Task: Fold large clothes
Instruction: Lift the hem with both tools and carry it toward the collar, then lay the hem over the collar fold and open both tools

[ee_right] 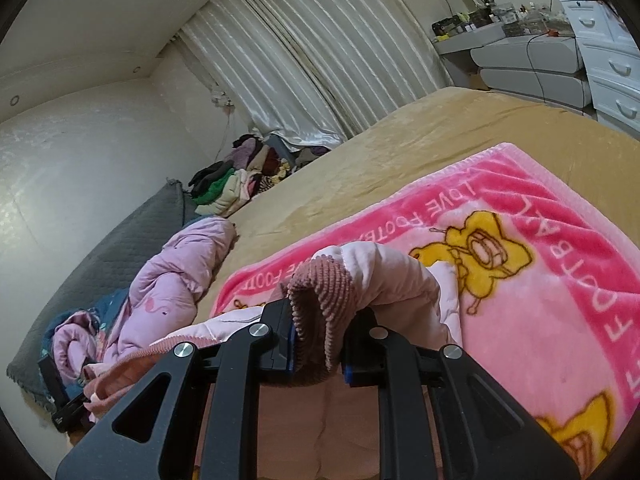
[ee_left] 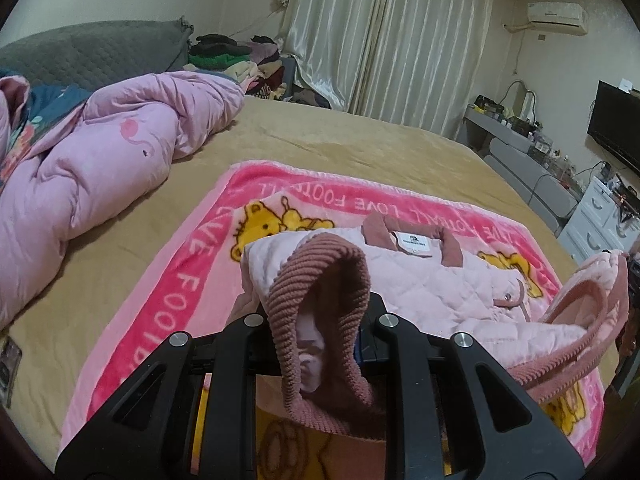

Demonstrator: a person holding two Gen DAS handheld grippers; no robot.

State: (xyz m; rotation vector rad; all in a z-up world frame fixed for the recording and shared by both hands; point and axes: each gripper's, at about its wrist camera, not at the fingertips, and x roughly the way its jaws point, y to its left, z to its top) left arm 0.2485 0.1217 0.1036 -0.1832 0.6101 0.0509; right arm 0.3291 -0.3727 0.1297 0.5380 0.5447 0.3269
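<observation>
left tongs [ee_left: 320, 344]: clamped down on a ribbed dusty-pink cuff [ee_left: 316, 292] of the jacket, so that sleeve end is lifted off the bed

right tongs [ee_right: 318, 344]: same deal, pinched on the other ribbed cuff [ee_right: 320, 300], sleeve draped over the top of them

jacket [ee_left: 452, 280]: pale pink quilted thing, lying open on the cartoon blanket, collar and white neck label [ee_left: 412, 243] facing up, far end toward the curtains

blanket [ee_left: 192, 276]: hot pink border with bear prints, spread flat on the tan bed [ee_left: 352, 140]

comforter [ee_left: 92, 152]: lilac-pink, bunched up by the grey headboard, well apart from the jacket

clothes pile [ee_right: 240, 178]: stacked beyond the bed near the curtains [ee_left: 380, 36]
</observation>
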